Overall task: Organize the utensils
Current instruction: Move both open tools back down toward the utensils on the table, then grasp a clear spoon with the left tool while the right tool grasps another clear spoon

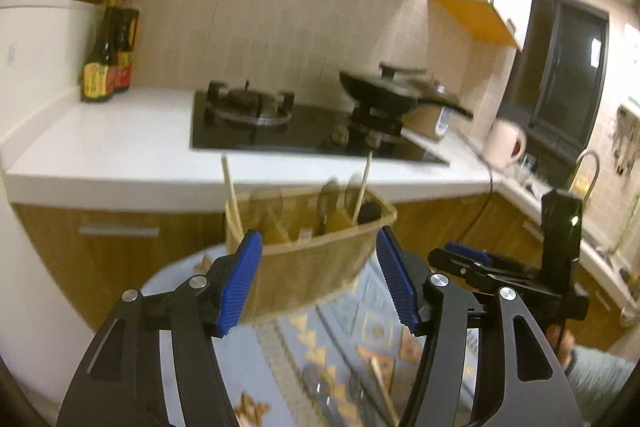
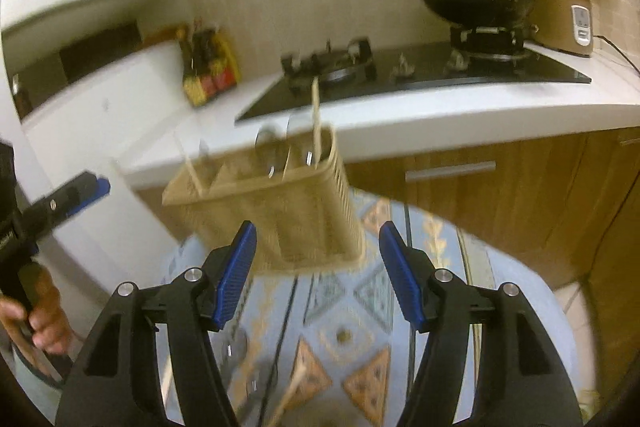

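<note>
Both grippers (image 1: 320,279) (image 2: 318,275) angled down (empty).

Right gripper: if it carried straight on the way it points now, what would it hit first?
Most likely the tan utensil caddy, which sits straight ahead of the open right gripper; blur leaves the gap unclear.

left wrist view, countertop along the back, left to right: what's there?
sauce bottles → empty gas burner → black wok with lid → rice cooker → white kettle → sink faucet
</note>
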A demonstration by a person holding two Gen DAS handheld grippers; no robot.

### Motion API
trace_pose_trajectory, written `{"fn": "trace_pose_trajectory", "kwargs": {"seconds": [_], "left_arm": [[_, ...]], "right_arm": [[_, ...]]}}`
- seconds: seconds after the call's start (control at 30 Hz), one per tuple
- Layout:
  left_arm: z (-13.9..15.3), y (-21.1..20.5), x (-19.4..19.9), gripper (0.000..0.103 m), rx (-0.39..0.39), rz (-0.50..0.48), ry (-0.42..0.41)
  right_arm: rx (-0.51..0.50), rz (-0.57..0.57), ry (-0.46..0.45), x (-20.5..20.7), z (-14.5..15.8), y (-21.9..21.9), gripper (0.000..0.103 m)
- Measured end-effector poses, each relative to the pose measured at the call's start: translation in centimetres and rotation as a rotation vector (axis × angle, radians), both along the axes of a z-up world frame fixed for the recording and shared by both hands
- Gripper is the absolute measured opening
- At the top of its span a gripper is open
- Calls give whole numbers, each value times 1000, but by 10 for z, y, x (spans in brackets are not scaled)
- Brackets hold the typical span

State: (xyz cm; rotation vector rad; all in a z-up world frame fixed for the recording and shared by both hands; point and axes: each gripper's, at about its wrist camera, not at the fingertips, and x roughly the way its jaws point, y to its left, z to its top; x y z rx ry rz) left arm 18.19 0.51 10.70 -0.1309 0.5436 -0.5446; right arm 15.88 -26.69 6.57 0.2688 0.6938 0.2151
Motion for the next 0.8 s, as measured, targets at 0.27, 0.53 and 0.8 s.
{"fn": "trace_pose_trajectory", "kwargs": {"seconds": [0.27, 0.53, 0.8], "left_arm": [[-57, -15, -2, 58, 150, -57, 306], [-123, -22, 18, 58, 144, -44, 509], [-141, -48, 30, 58, 230, -9, 511]], "right_arm": [[-80, 138, 229, -24, -23, 40, 59], [-38, 274, 403, -33, -63, 70, 55], [-49, 292, 425, -35, -87, 78, 51]]}}
